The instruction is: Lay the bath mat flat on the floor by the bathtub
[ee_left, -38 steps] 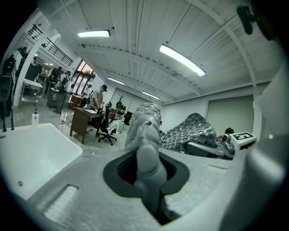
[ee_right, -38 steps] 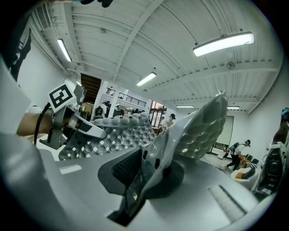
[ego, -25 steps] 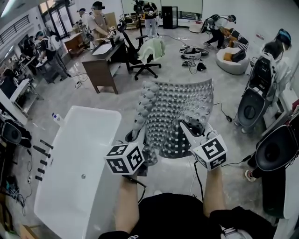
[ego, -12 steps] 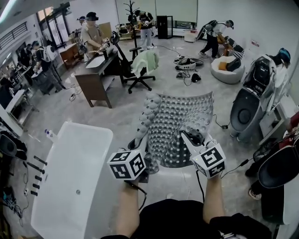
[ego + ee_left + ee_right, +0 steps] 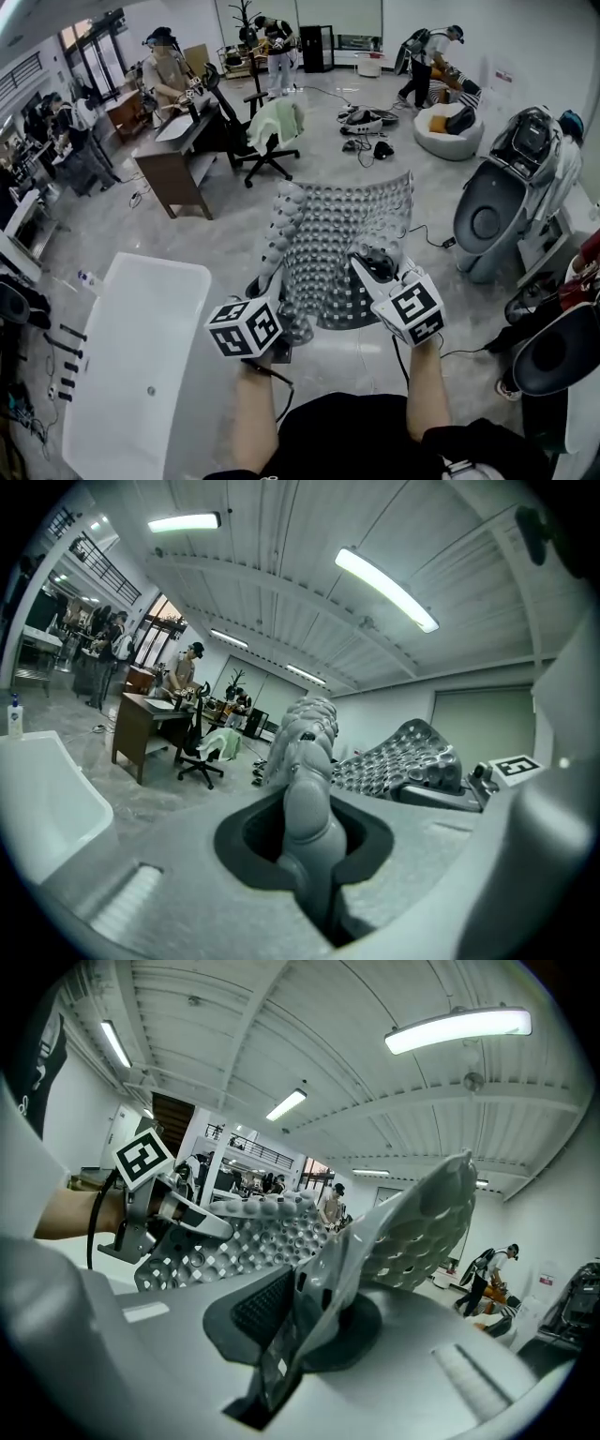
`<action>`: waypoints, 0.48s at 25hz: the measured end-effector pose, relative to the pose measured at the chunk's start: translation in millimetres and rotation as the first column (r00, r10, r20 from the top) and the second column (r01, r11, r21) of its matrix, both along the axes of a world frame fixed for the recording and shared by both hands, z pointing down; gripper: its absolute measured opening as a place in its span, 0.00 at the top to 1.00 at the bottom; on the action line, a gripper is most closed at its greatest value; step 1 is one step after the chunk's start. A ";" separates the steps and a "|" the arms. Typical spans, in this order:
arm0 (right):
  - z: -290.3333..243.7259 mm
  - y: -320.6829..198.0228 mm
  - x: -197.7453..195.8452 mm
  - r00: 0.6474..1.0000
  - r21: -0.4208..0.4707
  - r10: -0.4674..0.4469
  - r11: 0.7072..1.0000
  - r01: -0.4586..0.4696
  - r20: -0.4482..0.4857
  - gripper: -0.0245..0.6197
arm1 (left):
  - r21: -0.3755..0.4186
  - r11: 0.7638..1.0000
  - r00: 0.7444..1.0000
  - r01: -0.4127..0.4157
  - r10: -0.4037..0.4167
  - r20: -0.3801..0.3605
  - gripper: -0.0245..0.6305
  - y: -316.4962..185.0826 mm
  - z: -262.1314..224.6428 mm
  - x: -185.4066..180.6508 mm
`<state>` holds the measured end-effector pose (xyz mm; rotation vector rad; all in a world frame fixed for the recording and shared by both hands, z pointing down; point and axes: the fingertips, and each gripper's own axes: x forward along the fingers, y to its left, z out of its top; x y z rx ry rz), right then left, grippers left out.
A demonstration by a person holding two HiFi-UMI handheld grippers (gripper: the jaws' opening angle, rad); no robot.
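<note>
Bath mat (image 5: 342, 234) still up in air, right of bathtub (image 5: 131, 356), not on floor yet. Left gripper (image 5: 279, 314) jaws almost closed, pinching mat's near left edge. Right gripper (image 5: 367, 267) jaws pinching mat's near right edge. Since moment ago, both hands carried mat along beside bathtub; hold stayed same, left side of mat stayed curled. Carrying not done, I thought. Laying down and flattening beside bathtub still ahead.

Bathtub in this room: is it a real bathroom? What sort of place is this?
Probably not a bathroom but a big workshop or lab hall: the bathtub stands on open floor near a wooden desk and office chair, with several people busy around.
</note>
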<state>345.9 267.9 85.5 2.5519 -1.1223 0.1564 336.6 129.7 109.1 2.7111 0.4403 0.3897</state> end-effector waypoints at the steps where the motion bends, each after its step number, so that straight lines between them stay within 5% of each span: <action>1: 1.0 -3.4 5.7 1.000 -0.001 -0.015 1.000 0.015 0.005 0.91 | -0.001 1.000 1.000 0.017 -0.017 0.006 0.92 -3.7 1.4 2.4; 7: 3.1 -53.7 19.1 0.987 0.005 -0.161 0.987 0.161 0.018 0.91 | 0.015 0.987 0.986 0.163 -0.163 0.017 0.92 -50.5 0.0 -6.6; 12: 6.7 -109.4 3.4 0.943 0.021 -0.331 0.944 0.330 0.023 0.91 | 0.029 0.943 0.943 0.332 -0.333 0.022 0.92 -101.2 -2.4 -43.4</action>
